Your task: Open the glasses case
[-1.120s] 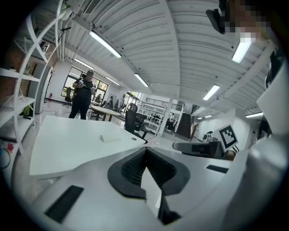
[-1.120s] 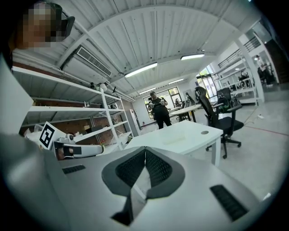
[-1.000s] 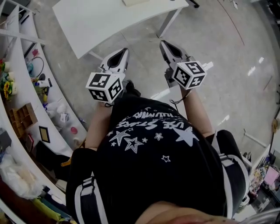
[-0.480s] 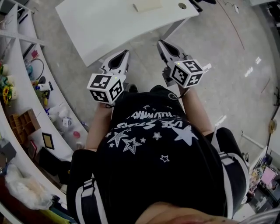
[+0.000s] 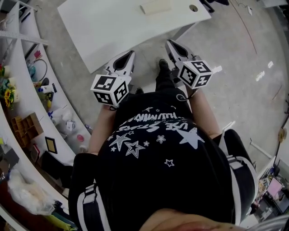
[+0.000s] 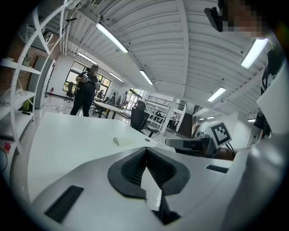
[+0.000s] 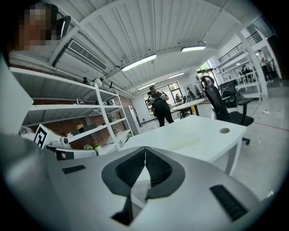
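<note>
The glasses case (image 5: 156,6) is a pale cream oblong lying on the white table (image 5: 104,27) near its far side. It also shows in the left gripper view (image 6: 124,140) and the right gripper view (image 7: 184,143). My left gripper (image 5: 129,54) is held in the air at the table's near edge, jaws shut with nothing between them. My right gripper (image 5: 170,43) hangs beside it over the floor by the table's corner, also shut and empty. Both point toward the table, well short of the case.
A round cable hole (image 5: 193,8) sits in the table right of the case. White shelves (image 5: 27,90) with small items run along the left. A person (image 7: 160,106) stands beyond the table, and an office chair (image 7: 221,106) is to its right.
Both grippers have moved forward toward the table, whose edge and the case now lie closer in the head view. A foot has come forward between the grippers.
</note>
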`<state>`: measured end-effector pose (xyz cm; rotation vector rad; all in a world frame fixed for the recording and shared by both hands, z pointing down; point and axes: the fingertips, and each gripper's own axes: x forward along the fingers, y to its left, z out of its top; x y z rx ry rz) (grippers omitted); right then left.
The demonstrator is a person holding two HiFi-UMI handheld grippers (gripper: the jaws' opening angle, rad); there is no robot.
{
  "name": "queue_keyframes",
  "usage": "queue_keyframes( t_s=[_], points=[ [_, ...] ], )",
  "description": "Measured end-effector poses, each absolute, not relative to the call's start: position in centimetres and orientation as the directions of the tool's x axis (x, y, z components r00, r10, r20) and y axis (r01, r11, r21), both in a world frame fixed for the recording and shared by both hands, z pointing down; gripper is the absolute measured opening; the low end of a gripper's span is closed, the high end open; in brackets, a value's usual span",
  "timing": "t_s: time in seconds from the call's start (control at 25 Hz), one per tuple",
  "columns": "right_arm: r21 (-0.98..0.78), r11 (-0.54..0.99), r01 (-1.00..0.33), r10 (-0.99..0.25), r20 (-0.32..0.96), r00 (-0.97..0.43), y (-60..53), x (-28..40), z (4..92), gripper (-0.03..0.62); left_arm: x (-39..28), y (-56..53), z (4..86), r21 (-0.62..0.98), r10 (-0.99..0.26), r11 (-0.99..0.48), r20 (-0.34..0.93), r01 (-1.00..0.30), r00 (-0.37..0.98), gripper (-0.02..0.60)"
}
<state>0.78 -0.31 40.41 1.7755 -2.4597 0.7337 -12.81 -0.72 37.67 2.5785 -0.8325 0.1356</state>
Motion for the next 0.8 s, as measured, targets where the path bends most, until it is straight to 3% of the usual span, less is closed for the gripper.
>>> queue_keyframes(
  t_s=[0.8],
  points=[
    [-0.348,0.378,-0.858,-0.815,0.315,-0.487,-18.0,12.7,42.1,0.009,-1.4,-14.2,40.5,0.32,-0.63,-0.621,0.338,-0.715,0.699,0.012]
  ],
)
